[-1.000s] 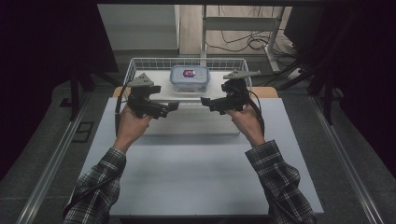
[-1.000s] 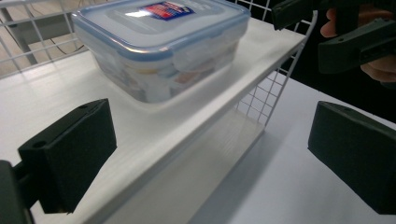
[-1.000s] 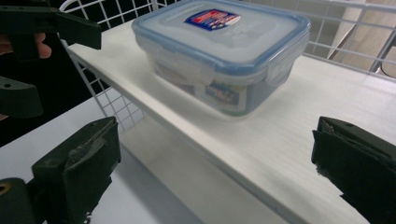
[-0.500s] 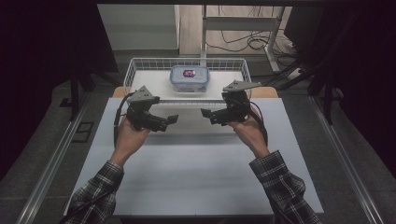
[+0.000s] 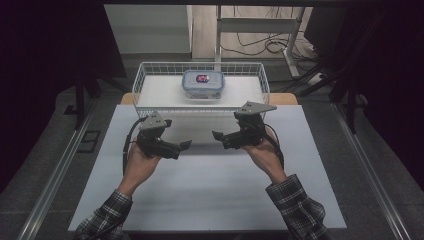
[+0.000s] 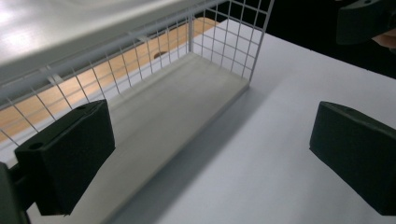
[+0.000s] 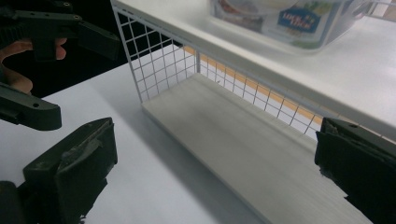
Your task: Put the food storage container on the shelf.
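Note:
A clear lidded food container [image 5: 203, 82] with something red inside stands in a white wire basket [image 5: 142, 80] at the far end of the white table [image 5: 210, 200]. My left gripper [image 5: 184, 145] hovers over the table in front of the basket, pointing right. My right gripper [image 5: 217, 135] faces it, pointing left, with a small gap between the two. In the left gripper view my left gripper [image 6: 210, 154] is open with nothing between the jaws. In the right gripper view my right gripper [image 7: 215, 163] is open and empty too, below the container [image 7: 285, 18].
The basket's mesh wall [image 6: 140, 60] and a grey board [image 7: 243, 140] under its raised floor lie just ahead of both grippers. Metal rails [image 5: 55, 170] run along both table sides. Cables [image 5: 260, 47] and a stand sit on the floor behind.
Both grippers have drawn back from the basket toward the near side of the table and dropped lower. Their jaws stay open and empty.

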`<state>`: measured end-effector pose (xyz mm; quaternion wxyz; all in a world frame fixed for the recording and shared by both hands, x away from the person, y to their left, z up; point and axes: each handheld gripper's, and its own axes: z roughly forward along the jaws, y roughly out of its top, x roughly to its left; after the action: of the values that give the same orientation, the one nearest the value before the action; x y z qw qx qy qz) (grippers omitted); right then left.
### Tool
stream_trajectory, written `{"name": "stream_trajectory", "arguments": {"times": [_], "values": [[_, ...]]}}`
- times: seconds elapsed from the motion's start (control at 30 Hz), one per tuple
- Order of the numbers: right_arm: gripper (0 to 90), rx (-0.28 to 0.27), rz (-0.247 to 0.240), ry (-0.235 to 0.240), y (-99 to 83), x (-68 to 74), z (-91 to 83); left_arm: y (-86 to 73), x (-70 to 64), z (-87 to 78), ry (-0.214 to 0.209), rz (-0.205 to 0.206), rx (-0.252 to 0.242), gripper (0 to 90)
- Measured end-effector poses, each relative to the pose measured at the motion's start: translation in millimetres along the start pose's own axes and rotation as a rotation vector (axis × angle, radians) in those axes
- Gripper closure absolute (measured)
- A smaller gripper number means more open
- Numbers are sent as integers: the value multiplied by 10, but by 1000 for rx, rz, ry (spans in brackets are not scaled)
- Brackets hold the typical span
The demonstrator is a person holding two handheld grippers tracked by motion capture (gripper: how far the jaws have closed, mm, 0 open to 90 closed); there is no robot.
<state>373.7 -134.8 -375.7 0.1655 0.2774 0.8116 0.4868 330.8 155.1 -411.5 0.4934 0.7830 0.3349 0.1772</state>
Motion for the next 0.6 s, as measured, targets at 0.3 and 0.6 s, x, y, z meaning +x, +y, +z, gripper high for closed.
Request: {"name": "stream_trajectory", "arguments": {"times": [0.3,0.6], "values": [[0,14,-22,11,-230,64,13,-271,-54,-40,-2,-37,-12,0],[0,45,0,41,-475,87,40,-566,-121,-1,-13,-70,-18,0]]}}
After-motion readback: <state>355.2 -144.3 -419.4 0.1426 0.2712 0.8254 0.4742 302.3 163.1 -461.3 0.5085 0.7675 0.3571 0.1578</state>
